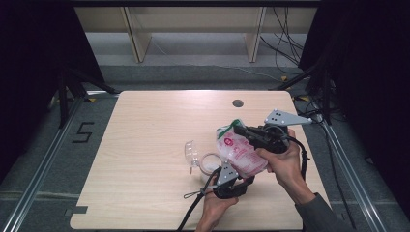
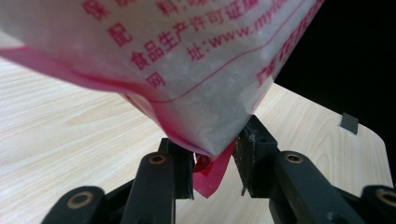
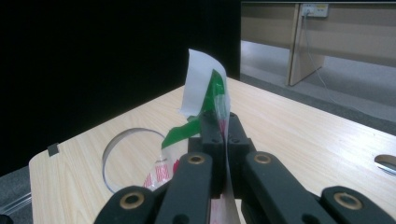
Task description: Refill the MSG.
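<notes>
A clear plastic bag [image 1: 241,150] of white grains with red print hangs tilted over the table's right half. My right gripper [image 1: 239,129] is shut on its green-and-white top edge [image 3: 212,93], which stands up as a thin film between the jaws [image 3: 224,126]. From below, my left gripper [image 1: 236,169] points up at the bag. Its jaws stand open on either side of the bag's lower corner [image 2: 210,144], and a pink seam flap hangs in the gap at my left gripper [image 2: 215,163]. A clear round jar [image 1: 210,163] sits just left of the bag and is seen again as a jar [image 3: 126,158] beside my right jaws.
A clear lid [image 1: 191,152] lies tipped next to the jar. The light wooden table [image 1: 145,130] has a cable hole [image 1: 237,103] at the back and a notch [image 1: 77,210] in its front left corner. Dark curtains and cables flank it.
</notes>
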Motion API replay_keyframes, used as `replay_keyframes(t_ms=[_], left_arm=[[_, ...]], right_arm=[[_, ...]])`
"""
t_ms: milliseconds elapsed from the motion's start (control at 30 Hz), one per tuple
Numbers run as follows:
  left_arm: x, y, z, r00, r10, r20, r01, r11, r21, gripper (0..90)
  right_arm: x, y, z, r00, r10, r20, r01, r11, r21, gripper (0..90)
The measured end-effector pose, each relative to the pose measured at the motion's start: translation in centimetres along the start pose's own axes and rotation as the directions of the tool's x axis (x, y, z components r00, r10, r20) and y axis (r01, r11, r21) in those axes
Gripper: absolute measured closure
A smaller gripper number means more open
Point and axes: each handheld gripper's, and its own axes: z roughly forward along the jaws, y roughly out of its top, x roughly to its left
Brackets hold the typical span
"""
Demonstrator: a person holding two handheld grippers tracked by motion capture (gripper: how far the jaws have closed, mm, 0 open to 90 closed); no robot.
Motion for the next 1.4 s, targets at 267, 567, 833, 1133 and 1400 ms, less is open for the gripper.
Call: replay_keyframes(t_ms=[267,567,833,1133,1400], left_arm=[[-0.1,-0.1,0.1,0.9995,-0.028,0.017,0.028,0.9996,0.002,63.8],[-0.2,-0.2,-0.2,0.9999,-0.013,-0.011,0.014,0.9990,0.042,50.1],[-0.4,0.0,-0.6,0.9999,-0.013,-0.009,0.014,0.9983,0.057,41.9],[-1.0,0.1,-0.4,0.9987,-0.031,-0.041,0.033,0.9980,0.053,39.4],[-1.5,-0.1,-1.6,0.9996,-0.029,0.003,0.028,0.9936,0.109,32.6]], right_arm=[[-0.2,-0.2,-0.4,0.9998,0.019,0.002,-0.019,1.000,-0.009,90.0],[-0.7,-0.9,-1.0,0.9989,0.047,0.002,-0.047,0.999,-0.018,90.0],[-0.8,-1.1,-1.6,0.9985,0.054,-0.008,-0.055,0.997,-0.061,90.0],[-1.8,-2.0,-2.0,0.9960,0.087,0.022,-0.085,0.994,-0.065,90.0],[-3.4,-4.4,-2.9,0.9945,0.097,0.041,-0.093,0.993,-0.078,90.0]])
